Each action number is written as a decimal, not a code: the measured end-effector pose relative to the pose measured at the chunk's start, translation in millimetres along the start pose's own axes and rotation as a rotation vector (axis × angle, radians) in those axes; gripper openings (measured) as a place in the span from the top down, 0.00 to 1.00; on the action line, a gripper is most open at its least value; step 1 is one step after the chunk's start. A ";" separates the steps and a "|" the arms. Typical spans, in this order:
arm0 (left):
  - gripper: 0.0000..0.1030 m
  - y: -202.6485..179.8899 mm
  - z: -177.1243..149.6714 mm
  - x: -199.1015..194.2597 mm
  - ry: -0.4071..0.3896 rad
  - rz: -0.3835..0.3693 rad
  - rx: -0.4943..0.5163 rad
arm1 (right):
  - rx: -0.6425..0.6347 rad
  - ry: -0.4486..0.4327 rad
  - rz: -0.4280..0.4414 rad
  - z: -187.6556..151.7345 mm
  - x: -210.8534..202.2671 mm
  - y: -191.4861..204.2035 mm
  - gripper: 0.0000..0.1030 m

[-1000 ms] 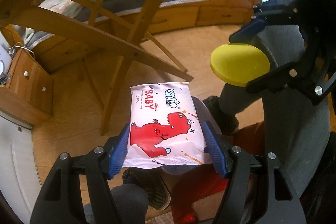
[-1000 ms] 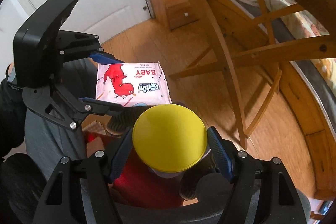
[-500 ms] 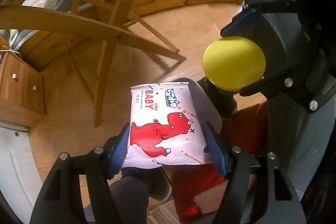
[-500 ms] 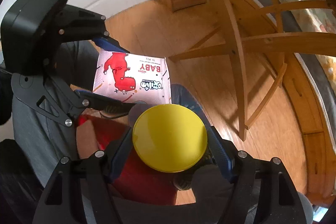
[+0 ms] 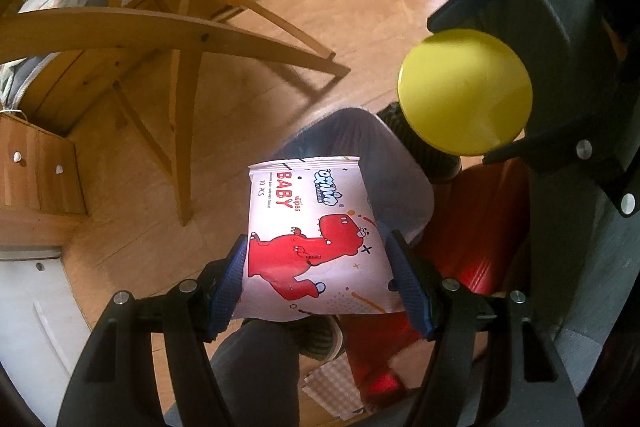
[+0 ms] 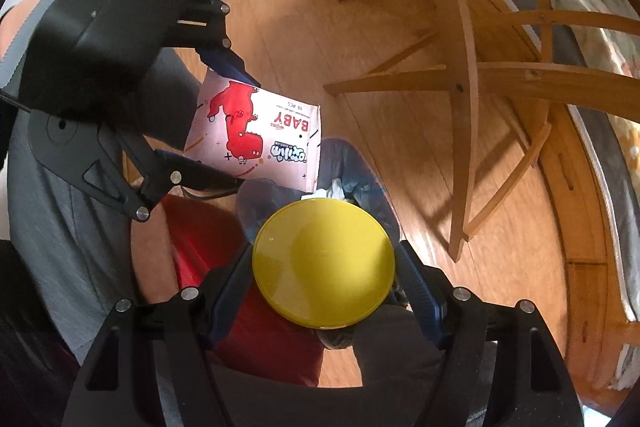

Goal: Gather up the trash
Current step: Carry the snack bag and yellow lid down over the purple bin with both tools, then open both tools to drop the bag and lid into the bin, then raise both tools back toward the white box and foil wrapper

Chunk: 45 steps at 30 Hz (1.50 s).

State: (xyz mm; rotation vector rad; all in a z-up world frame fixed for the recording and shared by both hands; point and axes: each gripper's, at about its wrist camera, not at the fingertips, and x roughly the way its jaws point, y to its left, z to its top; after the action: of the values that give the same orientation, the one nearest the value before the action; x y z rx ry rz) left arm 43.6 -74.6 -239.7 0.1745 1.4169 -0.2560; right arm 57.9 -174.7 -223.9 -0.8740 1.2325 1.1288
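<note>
Our left gripper (image 5: 316,283) has its jaws clamped on a white baby-wipes packet printed with a red dinosaur (image 5: 312,239), held above a translucent blue-grey trash bag (image 6: 352,167) on the wooden floor (image 5: 352,11). Further right, our right gripper (image 6: 324,287) pinches a round yellow plastic lid (image 6: 324,263) over that bag.

The baby wipes packet (image 5: 316,239) is a flat white pouch printed with a red dinosaur, the word BABY in red and a blue logo near its top seam; it is held off the floor, clamped by its side edges, its top end pointing away over a translucent trash bag (image 5: 396,183); the yellow lid (image 6: 324,265) is a plain round disc, face up, gripped at its rim, just above that bag's opening (image 6: 340,187), where crumpled white paper shows.
</note>
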 end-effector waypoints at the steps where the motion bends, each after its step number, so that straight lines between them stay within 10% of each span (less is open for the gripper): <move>1: 0.34 -0.2 0.4 2.2 0.009 -0.006 0.006 | -0.009 0.009 -0.003 0.7 1.3 1.4 0.29; 10: 0.31 -1.5 2.0 9.6 0.037 -0.033 0.031 | -0.030 0.030 -0.006 2.5 5.9 3.9 0.28; 13: 0.04 -2.3 -0.4 -1.1 -0.017 -0.027 0.045 | -0.017 0.021 -0.007 1.1 2.0 2.0 0.28; 17: 0.05 2.2 -4.4 -18.6 -0.064 -0.012 0.038 | -0.014 0.020 -0.011 -3.7 -5.9 4.3 0.25; 19: 0.05 3.8 -5.7 -25.8 -0.078 -0.004 0.023 | 0.005 0.000 0.005 -6.0 -12.2 3.9 0.03; 45: 0.04 -1.5 -12.8 -130.7 -0.291 0.086 -0.049 | 0.076 -0.252 -0.046 -31.7 -121.9 5.9 0.03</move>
State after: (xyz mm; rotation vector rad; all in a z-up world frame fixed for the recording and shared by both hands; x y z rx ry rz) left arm 13.7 -63.2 -112.4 0.1511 1.1235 -0.1676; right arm 47.5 -224.5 -108.5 -0.6764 1.0353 1.1104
